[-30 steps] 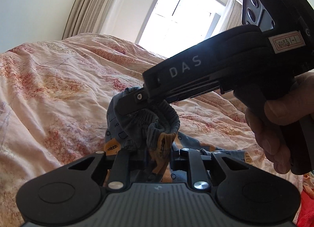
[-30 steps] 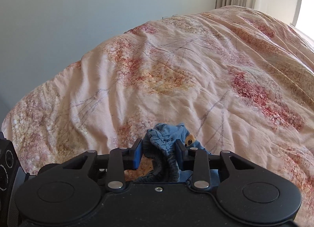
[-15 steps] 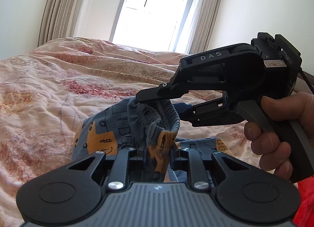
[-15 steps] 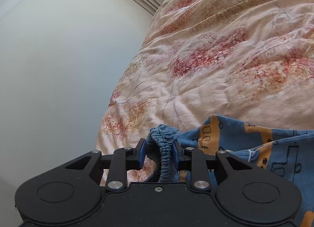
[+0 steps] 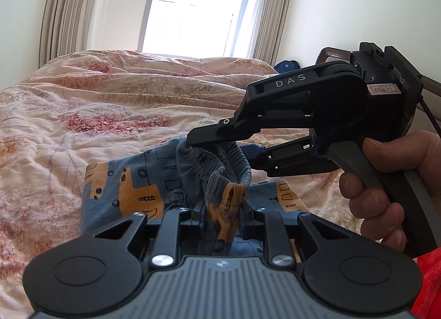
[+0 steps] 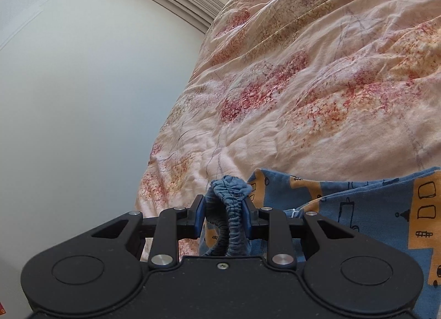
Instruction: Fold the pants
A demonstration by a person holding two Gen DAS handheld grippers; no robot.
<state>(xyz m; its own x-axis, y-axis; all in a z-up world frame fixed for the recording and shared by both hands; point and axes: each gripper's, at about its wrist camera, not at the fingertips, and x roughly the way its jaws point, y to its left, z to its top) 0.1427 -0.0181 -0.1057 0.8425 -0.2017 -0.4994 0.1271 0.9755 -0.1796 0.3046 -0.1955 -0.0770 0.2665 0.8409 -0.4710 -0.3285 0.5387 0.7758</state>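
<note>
**Two tools lift patterned pants above a bed**

A pair of blue pants (image 5: 129,195) printed with orange blocks and black doodles hangs bunched over a peach, red-flecked quilt (image 5: 69,115) covering a bed, near the bed's close edge in the left wrist view. The left tool (image 5: 220,215) is clamped narrowly on a fold of the orange-and-blue cloth, its pads pressing the fabric from both sides. Just beyond it, the gathered elastic waistband (image 5: 220,159) arches up to the right tool (image 5: 220,150), seen side-on with the letters "DAS" on its black body; a hand (image 5: 386,189) grips its handle at the right of the frame. From the right wrist view, the right tool (image 6: 224,215) is likewise closed narrowly on the ruched waistband (image 6: 230,208), which stands up between its blue pads, while the rest of the pants (image 6: 372,208) spreads to the right across the quilt (image 6: 303,84). A bright window (image 5: 198,7) with beige curtains (image 5: 66,7) stands beyond the bed's far edge.
</note>
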